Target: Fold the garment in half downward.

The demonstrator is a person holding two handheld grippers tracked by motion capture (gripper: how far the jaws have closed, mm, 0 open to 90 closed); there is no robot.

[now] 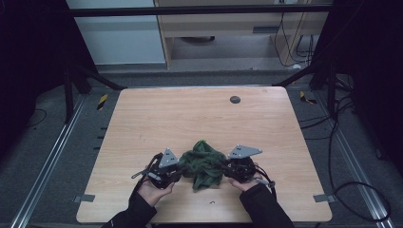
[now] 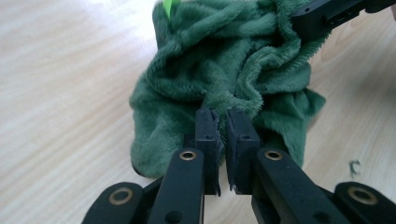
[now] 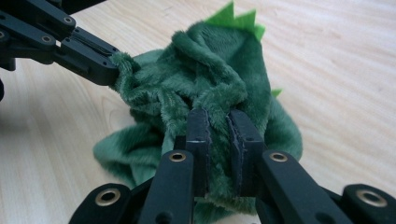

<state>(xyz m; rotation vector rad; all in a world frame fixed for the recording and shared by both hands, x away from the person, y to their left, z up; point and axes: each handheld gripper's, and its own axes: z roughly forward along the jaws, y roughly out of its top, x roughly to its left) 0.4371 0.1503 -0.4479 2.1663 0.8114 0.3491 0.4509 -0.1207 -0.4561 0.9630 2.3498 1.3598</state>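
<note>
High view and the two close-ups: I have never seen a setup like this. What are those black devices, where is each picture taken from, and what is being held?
A person sits at a wooden table and holds a hand-held gripper in each hand: a black tool with two jaws. The high view looks down from above, with the left hand-held gripper on the left and the right hand-held gripper on the right. Each close-up comes from a camera riding on one gripper, looking along its jaws. Between them lies a crumpled green plush cloth with bright green felt spikes. Both grippers pinch folds of it. A small dark disc lies farther off.
</note>
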